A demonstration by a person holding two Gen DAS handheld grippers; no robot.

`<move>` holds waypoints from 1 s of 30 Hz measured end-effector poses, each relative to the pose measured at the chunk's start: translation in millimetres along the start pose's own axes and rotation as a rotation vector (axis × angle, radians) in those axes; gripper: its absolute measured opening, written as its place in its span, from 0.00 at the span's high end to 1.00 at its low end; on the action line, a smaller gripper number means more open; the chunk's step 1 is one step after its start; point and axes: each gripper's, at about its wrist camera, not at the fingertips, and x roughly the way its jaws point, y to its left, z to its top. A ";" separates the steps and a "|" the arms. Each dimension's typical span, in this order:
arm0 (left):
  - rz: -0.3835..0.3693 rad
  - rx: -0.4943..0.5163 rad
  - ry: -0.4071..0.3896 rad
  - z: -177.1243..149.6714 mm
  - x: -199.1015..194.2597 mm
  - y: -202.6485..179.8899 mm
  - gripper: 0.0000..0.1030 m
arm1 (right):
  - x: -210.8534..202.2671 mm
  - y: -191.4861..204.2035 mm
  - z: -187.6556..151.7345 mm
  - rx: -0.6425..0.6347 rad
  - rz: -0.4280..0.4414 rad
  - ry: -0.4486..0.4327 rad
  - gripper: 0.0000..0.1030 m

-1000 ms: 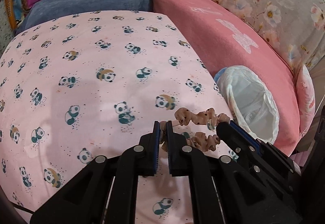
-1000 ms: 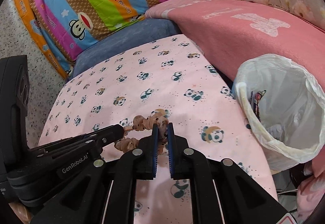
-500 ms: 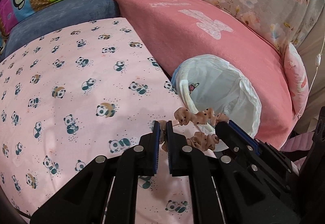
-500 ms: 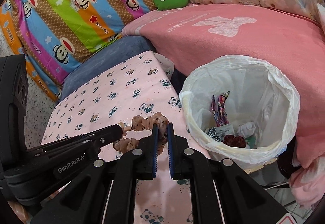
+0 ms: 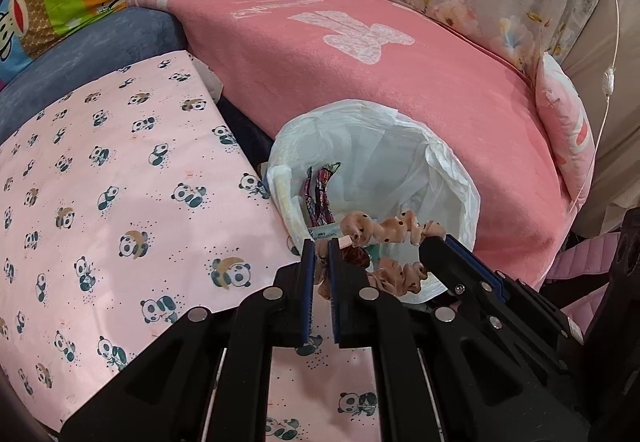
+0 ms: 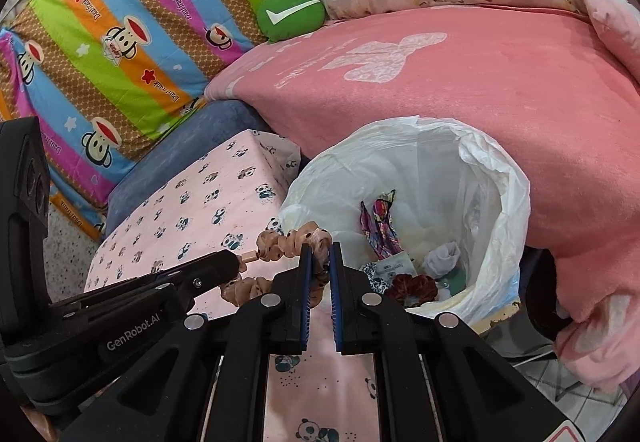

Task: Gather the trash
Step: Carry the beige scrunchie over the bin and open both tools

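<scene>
- You are clamping the scrunchie with both the left gripper and right gripper.
- You are holding it at the bin rim; release is pending.
- Bin is already holding other trash.

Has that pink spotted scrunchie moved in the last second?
Yes. The scrunchie, earlier over the panda sheet, now hangs at the trash bag rim.

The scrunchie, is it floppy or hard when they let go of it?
Probably floppy: the scrunchie is ruffled cloth that sags between the left gripper and right gripper. It looks light, so it should likely drop softly into the bag without rolling or breaking.
</scene>
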 end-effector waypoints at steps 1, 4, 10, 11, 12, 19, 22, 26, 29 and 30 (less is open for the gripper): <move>-0.002 0.006 0.001 1.4 1.8 -3.6 0.94 | -0.4 -3.3 0.7 0.004 -0.003 -0.002 0.92; -0.008 0.018 0.006 4.5 6.4 -11.8 0.93 | -1.4 -12.7 3.9 0.019 -0.011 -0.009 0.92; -0.013 0.037 0.012 11.4 16.0 -24.2 0.88 | 1.2 -27.5 10.8 0.040 -0.026 -0.015 0.92; -0.011 0.037 0.011 12.3 17.1 -25.3 0.87 | 2.1 -29.4 12.3 0.042 -0.027 -0.015 0.92; -0.013 0.039 0.010 13.4 18.3 -26.4 0.86 | 3.1 -30.8 13.5 0.045 -0.029 -0.016 0.92; 0.006 0.034 0.000 21.5 25.9 -24.4 0.73 | 13.4 -37.4 20.6 0.043 -0.045 -0.011 0.92; 0.034 0.036 -0.023 23.8 25.3 -20.5 0.63 | 18.5 -39.8 23.2 0.045 -0.053 -0.005 0.92; 0.064 0.041 -0.028 24.8 25.5 -12.4 0.63 | 23.9 -38.9 26.5 0.038 -0.058 -0.005 0.92; 0.082 0.031 -0.033 25.0 24.1 -4.2 0.63 | 29.1 -35.3 30.9 0.026 -0.061 0.001 0.92; 0.088 0.026 -0.033 24.8 23.8 -1.2 0.63 | 30.8 -33.8 32.2 0.019 -0.065 0.003 0.87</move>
